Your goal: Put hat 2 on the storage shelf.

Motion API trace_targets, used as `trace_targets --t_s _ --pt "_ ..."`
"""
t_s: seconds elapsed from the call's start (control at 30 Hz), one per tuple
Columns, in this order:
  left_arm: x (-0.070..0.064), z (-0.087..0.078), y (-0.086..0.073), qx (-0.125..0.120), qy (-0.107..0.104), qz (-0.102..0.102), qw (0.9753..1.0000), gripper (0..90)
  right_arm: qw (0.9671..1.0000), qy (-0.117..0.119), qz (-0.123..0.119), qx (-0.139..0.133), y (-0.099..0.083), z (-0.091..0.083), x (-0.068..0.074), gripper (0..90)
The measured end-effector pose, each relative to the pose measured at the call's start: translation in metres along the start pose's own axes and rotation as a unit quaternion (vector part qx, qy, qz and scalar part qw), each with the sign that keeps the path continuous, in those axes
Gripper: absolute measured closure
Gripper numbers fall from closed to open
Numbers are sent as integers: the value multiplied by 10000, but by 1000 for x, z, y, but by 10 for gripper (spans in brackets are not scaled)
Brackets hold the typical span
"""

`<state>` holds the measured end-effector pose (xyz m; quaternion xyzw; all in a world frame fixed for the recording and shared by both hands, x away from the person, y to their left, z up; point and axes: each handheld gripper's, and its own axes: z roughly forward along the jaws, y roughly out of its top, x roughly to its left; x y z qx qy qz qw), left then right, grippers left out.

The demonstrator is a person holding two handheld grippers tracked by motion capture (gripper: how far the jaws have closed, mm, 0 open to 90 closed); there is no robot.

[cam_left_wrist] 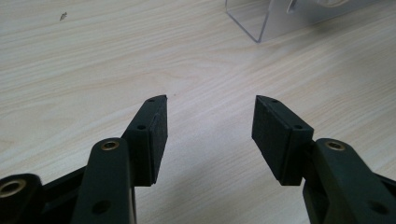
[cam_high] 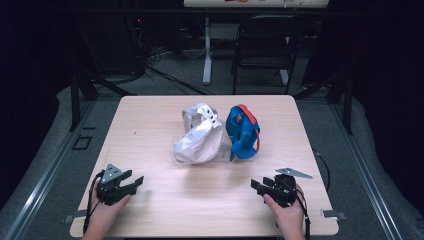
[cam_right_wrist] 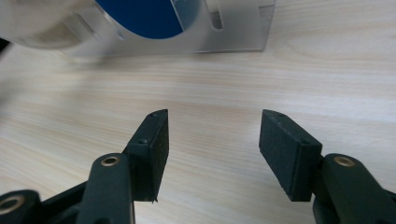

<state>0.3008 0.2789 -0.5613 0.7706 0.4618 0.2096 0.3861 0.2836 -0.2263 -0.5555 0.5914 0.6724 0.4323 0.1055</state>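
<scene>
1. Left gripper [cam_high: 131,183] is resting near the front-left corner of the tabletop [cam_high: 150,125], jaws standing apart, nothing between them; the left gripper view confirms bare wood between the pads [cam_left_wrist: 156,135].
2. Right gripper [cam_high: 258,186] is sitting near the front-right corner, jaws also spread wide and empty; the pads [cam_right_wrist: 289,149] in the right gripper view are framing bare wood.
3. Both grippers are pointing inward and forward, toward the middle of the tabletop.
4. White cap [cam_high: 199,136] is sitting mid-tabletop, forward and right of the left gripper, well apart from it; long axis is running diagonally, from front-left to back-right.
5. Blue cap [cam_high: 243,131] with orange strap is sitting just beside the white one, on its right, forward and slightly left of the right gripper; it is standing more upright.
6. Judging by distance, the right gripper is nearer the blue cap, the left nearer the white.
7. Clear stand [cam_right_wrist: 233,35] is carrying both caps; its edges are hard to make out from the high view.
8. Gripper views are cutting the caps off at the top edge; cap openings and the touching point between them are unclear.
</scene>
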Motion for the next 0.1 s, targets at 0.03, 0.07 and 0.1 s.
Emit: trace_targets --t_s 0.03,0.07,0.1 --pt "0 0 1 -30 -15 12 10000 462 9998 -111 -154 13 0 0 1 431" --pt "0 0 1 -47 -32 10 10000 463 9994 -187 -294 5 1 0 2 431" --pt "0 0 2 -46 -46 48 10000 462 9987 -281 -417 -11 1 0 3 431"
